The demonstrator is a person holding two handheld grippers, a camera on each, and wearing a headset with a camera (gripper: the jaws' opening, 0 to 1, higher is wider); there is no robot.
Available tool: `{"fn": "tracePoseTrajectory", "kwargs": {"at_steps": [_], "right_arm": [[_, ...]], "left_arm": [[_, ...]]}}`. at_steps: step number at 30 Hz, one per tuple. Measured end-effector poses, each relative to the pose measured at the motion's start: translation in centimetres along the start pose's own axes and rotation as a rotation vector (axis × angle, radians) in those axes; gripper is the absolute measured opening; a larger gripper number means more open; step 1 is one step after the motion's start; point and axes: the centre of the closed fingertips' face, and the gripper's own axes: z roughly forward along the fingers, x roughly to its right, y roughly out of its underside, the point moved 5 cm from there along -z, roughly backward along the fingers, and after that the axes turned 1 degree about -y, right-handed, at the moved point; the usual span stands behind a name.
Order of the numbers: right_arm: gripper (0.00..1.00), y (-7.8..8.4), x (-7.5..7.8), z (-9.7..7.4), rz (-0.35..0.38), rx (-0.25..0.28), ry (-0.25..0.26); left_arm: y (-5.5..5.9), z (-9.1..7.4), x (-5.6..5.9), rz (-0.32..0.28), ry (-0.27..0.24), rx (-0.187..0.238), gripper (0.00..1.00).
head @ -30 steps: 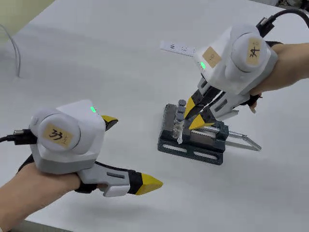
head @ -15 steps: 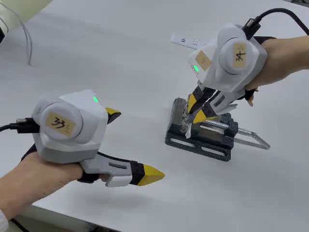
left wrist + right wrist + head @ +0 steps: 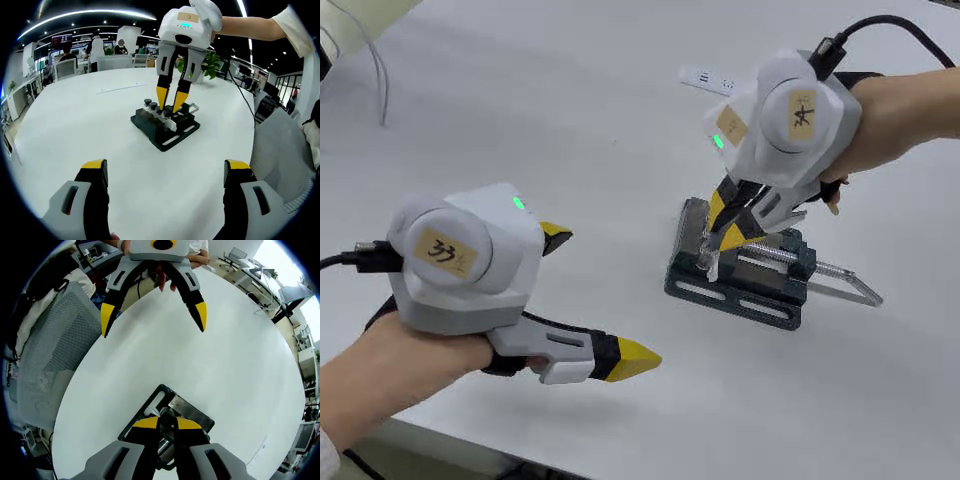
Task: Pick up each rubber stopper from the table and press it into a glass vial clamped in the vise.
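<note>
My left gripper [image 3: 593, 298] low at left, held in hand, jaws spread wide, nothing between them, above white table [image 3: 570, 110]. My right gripper [image 3: 723, 223] angled down over dark vise [image 3: 740, 285], tips a narrow gap apart at glass vials [image 3: 705, 256] clamped there; what sits between tips hidden. Vise handle [image 3: 835, 275] sticks out right. White power strip [image 3: 708, 78] beyond.

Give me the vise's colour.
Black, or very dark grey: the vise shows best in the left gripper view.

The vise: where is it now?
In the head view, the vise stands on the white table right of centre, beneath the right gripper, which pinches a rubber stopper over its vials.
</note>
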Motion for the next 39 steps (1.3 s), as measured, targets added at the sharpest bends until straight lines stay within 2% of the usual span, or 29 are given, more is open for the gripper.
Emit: {"fn": "tracePoseTrajectory", "kwargs": {"at_steps": [19, 26, 28, 29, 32, 39], "right_arm": [[0.05, -0.3, 0.3, 0.1, 0.034, 0.015, -0.011], [0.05, -0.4, 0.3, 0.2, -0.011, -0.006, -0.023], [0.05, -0.4, 0.3, 0.2, -0.044, -0.015, -0.027], [0.05, -0.4, 0.4, 0.2, -0.082, -0.025, -0.031], [0.05, -0.6, 0.2, 0.1, -0.128, -0.047, -0.047], [0.04, -1.0, 0.2, 0.2, -0.191, -0.108, -0.084]], "left_arm": [[0.0, 0.0, 0.1, -0.002, 0.008, 0.003, 0.95], [0.0, -0.1, -0.1, -0.005, 0.004, 0.000, 0.95], [0.1, -0.1, -0.1, -0.008, 0.007, -0.001, 0.94], [0.1, 0.0, -0.2, -0.007, 0.006, 0.000, 0.94], [0.1, 0.0, -0.2, -0.008, 0.008, 0.000, 0.94], [0.0, 0.2, 0.0, -0.009, 0.009, 0.002, 0.94]]}}
